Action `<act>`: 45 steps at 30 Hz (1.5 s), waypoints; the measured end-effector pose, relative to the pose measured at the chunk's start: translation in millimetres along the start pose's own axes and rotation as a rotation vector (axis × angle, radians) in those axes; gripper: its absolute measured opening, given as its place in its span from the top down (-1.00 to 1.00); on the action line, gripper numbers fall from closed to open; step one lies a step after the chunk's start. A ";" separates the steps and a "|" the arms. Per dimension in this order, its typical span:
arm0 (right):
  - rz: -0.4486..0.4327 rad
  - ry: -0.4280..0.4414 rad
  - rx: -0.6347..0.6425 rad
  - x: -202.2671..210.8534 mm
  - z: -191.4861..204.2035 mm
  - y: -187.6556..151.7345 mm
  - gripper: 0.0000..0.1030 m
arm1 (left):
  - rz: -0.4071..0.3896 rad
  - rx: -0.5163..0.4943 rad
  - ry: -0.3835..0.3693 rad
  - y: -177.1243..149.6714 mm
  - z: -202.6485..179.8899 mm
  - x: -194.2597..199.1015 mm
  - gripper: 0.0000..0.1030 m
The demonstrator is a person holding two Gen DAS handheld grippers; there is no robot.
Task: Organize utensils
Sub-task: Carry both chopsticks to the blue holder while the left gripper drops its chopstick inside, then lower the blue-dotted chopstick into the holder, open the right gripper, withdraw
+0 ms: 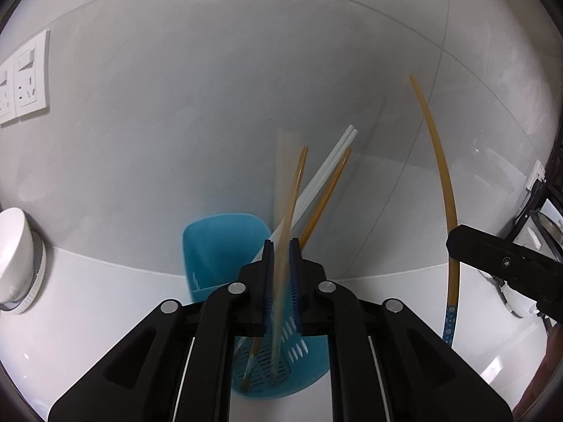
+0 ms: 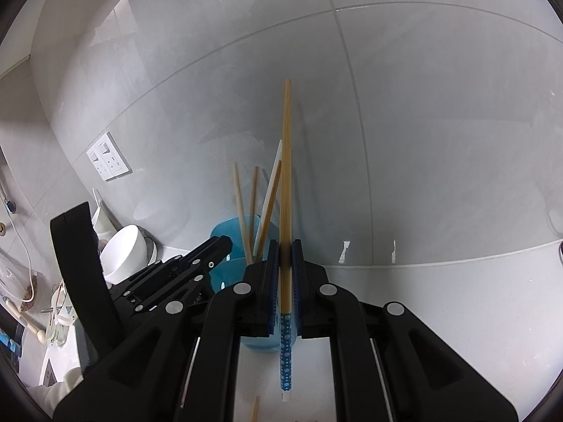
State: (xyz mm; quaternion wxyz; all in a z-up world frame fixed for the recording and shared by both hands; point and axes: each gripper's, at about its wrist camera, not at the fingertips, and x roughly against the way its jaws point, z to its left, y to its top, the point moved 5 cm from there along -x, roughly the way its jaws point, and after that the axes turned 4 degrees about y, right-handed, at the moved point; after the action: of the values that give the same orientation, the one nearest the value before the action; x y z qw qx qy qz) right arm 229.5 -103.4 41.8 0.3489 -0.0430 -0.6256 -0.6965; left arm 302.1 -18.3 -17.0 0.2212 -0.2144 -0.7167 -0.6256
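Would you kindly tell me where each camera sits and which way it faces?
Left wrist: on the left gripper, facing down at the blue holder by the wall; its own jaws show, a blurred chopstick between them.
Right wrist: on the right gripper, facing the same wall; its jaws grip a dotted chopstick.
Shared: the holder, a white bowl, wall sockets.

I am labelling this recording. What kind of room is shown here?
Most likely a home kitchen counter: glossy wall tiles, a blue utensil holder with chopsticks in it, and a white bowl near wall sockets.
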 end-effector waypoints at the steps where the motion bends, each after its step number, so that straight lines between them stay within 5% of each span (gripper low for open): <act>1: 0.000 0.001 0.001 -0.1 0.3 0.5 0.88 | 0.004 -0.001 0.014 1.1 1.0 1.6 0.58; 7: -0.005 0.010 0.010 0.8 3.4 2.2 0.88 | 0.071 0.032 0.054 0.1 15.2 18.6 -0.17; 18: -0.092 0.093 0.012 0.9 27.7 15.5 0.87 | 0.123 0.065 0.116 -8.8 54.0 56.7 -0.86; 34: -0.235 0.116 0.039 -20.8 51.5 22.7 0.87 | 0.162 0.110 0.180 -12.1 90.1 65.3 -0.89; 45: -0.211 0.080 0.057 -47.1 53.8 2.2 0.87 | 0.159 0.131 0.186 -13.8 100.4 71.0 -0.89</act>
State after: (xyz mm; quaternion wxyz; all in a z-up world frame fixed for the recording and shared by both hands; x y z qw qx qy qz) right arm 245.8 -34.5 31.8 0.2992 0.0608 -0.6319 -0.7124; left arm 231.7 81.8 1.5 0.3490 -0.1965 -0.7134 -0.5750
